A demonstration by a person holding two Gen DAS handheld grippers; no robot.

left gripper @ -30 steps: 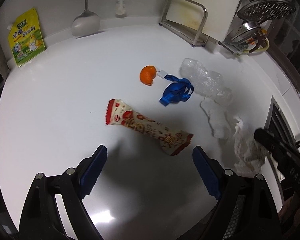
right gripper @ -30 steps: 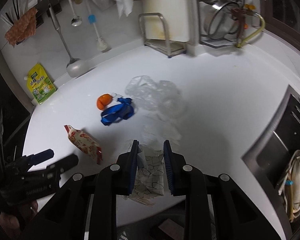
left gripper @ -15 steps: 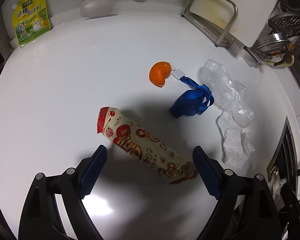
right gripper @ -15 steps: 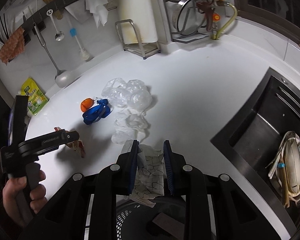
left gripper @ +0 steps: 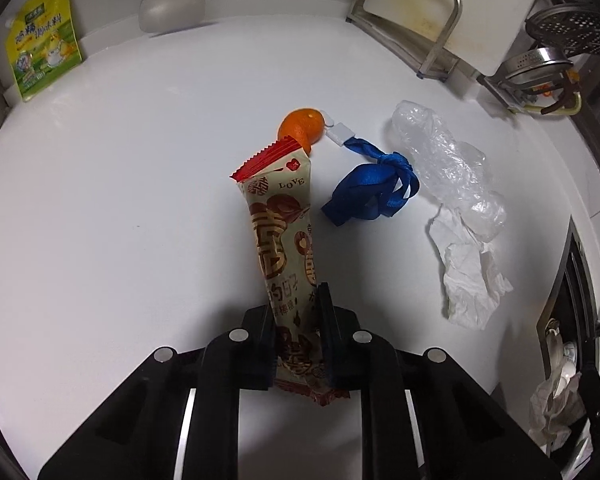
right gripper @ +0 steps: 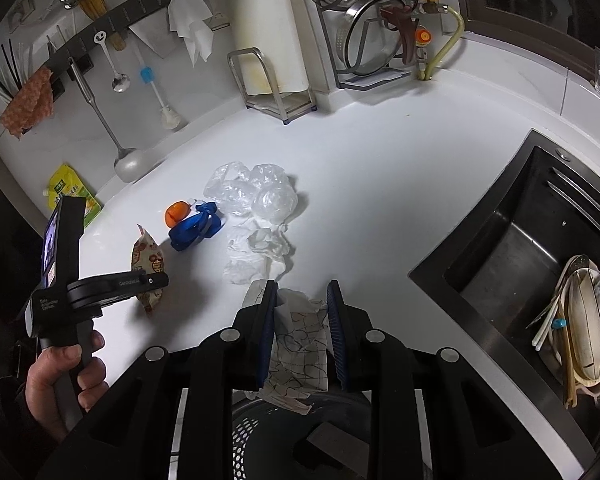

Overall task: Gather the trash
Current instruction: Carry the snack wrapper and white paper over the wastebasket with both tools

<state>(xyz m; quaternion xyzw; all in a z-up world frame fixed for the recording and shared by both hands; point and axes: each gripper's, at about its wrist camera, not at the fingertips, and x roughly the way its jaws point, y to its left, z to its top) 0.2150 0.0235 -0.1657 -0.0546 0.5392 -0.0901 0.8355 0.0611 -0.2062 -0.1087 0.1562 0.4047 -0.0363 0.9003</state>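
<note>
A red and cream snack wrapper (left gripper: 280,220) stands between the fingers of my left gripper (left gripper: 294,300). The jaws are closing and the pads press its lower end. Beyond it on the white counter (left gripper: 120,200) lie an orange peel (left gripper: 302,126), a blue ribbon (left gripper: 364,192), a clear plastic bag (left gripper: 444,160) and a crumpled white tissue (left gripper: 468,276). My right gripper (right gripper: 302,292) is shut on a crumpled patterned paper (right gripper: 300,344), which hangs over a dark perforated bin (right gripper: 260,432). The right wrist view also shows the left gripper (right gripper: 156,280) on the wrapper (right gripper: 148,252), with a hand (right gripper: 64,368) on its grip.
A steel sink (right gripper: 500,248) with dirty dishes lies to the right. At the back stand a cutting board in a metal rack (left gripper: 420,20), a ladle (left gripper: 172,0) and a yellow pouch (left gripper: 42,40). Utensils hang on the wall rail (right gripper: 120,12).
My left jaws went from wide open to pressing on the snack wrapper, which now points straight away from the camera. My right gripper drew back over the bin, the paper still in it.
</note>
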